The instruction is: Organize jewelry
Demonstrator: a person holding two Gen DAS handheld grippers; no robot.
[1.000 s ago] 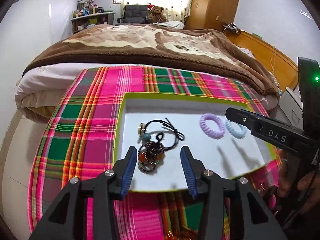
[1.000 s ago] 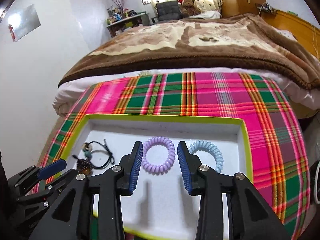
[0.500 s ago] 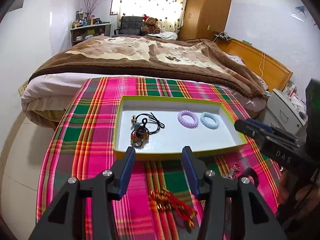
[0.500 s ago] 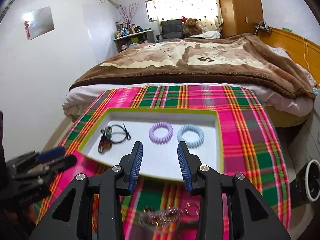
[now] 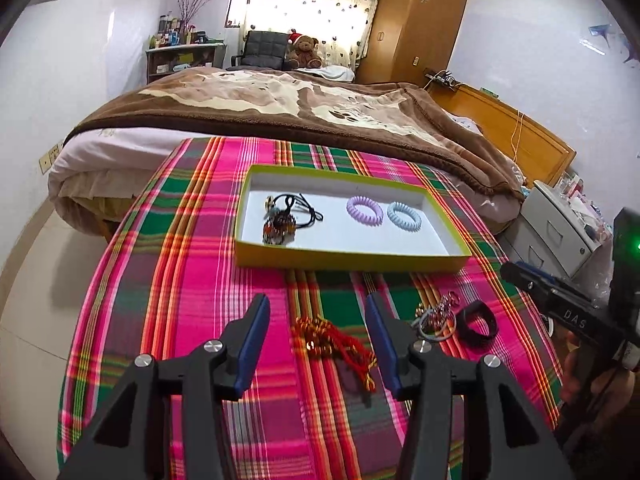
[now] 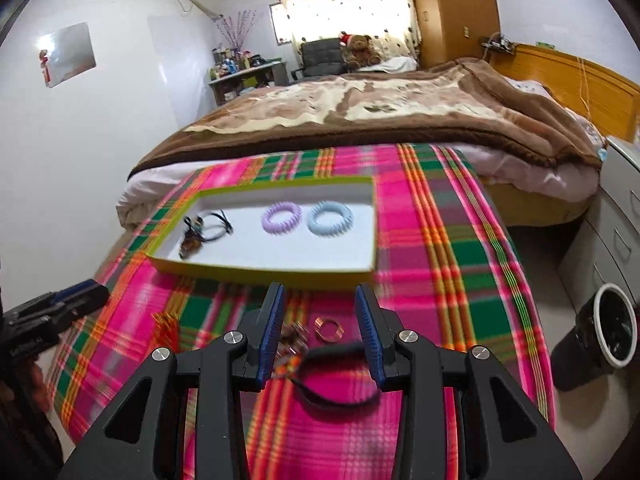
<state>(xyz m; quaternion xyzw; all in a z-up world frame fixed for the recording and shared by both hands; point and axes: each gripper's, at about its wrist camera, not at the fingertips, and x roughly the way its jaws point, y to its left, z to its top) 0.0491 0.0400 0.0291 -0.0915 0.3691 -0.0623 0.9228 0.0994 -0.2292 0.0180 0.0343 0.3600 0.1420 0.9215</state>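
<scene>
A: Checked cloth (image 5: 180, 280) over the desk, yellow-edged tray (image 5: 352, 258) toward the far side. Already inside: a dark beaded bundle (image 5: 280, 224) at the left end, then a purple coil tie (image 5: 365, 209) and a blue coil tie (image 5: 404, 216) side by side.

B: And loose on the cloth, on the near side of the tray?

A: A red-and-gold cord (image 5: 332, 340), a black band (image 6: 336, 384), a tangle of small rings and ties (image 5: 436, 316), and a little gold ring (image 6: 327, 328).

B: Tongs?

A: Left tongs (image 5: 316, 304) apart, just been opening, clamped on nothing, hovering with the red cord under the gap. Right tongs (image 6: 320, 294) apart too, empty, above the black band and the gold ring.

B: Best way in, then?

A: Probably one piece per side. Lower the left straight over the bunched middle of the cord, not its trailing tail, to keep it from dangling and snagging the tray rim. With the right, straddle one wall of the black band and pinch across it. Leave the gold ring alone for now: thin, flat, likely to skate. Lift clear of the rim before crossing, then set down in the bare stretch right of the blue tie.
</scene>
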